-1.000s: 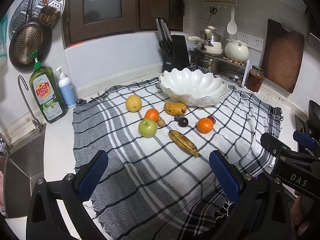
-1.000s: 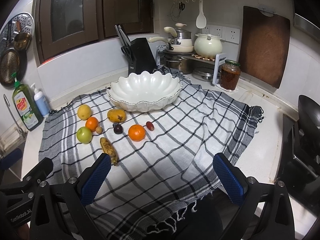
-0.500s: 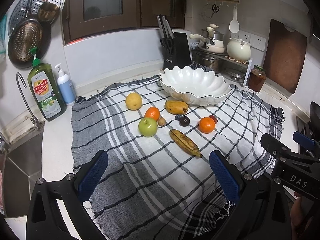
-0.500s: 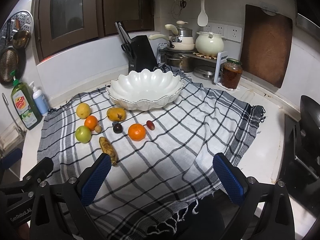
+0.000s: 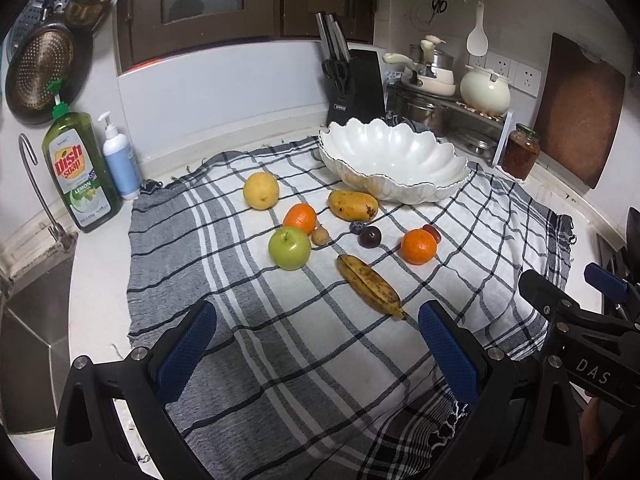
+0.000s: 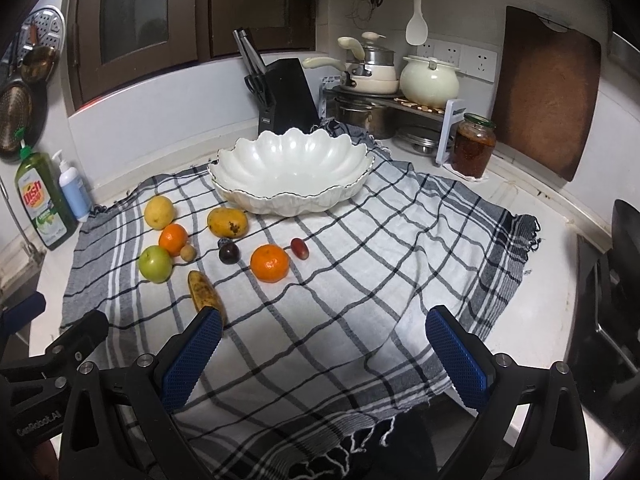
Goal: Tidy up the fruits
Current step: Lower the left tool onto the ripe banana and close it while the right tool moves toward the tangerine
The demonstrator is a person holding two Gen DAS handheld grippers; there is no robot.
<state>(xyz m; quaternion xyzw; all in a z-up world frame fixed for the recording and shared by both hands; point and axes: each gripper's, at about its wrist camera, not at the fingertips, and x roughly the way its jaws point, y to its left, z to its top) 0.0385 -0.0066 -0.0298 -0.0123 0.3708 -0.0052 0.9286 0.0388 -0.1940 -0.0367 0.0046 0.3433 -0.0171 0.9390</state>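
Several fruits lie on a checked cloth (image 5: 280,360) in front of an empty white scalloped bowl (image 5: 392,160): a green apple (image 5: 289,248), a banana (image 5: 370,285), two oranges (image 5: 418,246) (image 5: 300,218), a mango (image 5: 353,205), a yellow pear (image 5: 261,190), a dark plum (image 5: 369,237) and smaller fruits. The bowl (image 6: 292,178), banana (image 6: 204,292) and near orange (image 6: 270,263) also show in the right wrist view. My left gripper (image 5: 316,344) is open and empty, short of the banana. My right gripper (image 6: 322,354) is open and empty over the cloth's near part.
A dish soap bottle (image 5: 78,172), a pump bottle (image 5: 120,160) and a sink (image 5: 28,320) are at the left. A knife block (image 6: 286,96), pots on a rack (image 6: 400,92), a jar (image 6: 472,146) and a cutting board (image 6: 548,96) stand behind the bowl. A stove is at the right.
Both grippers have moved slightly forward toward the fruits. Both stay open and empty; the fruits have not moved.
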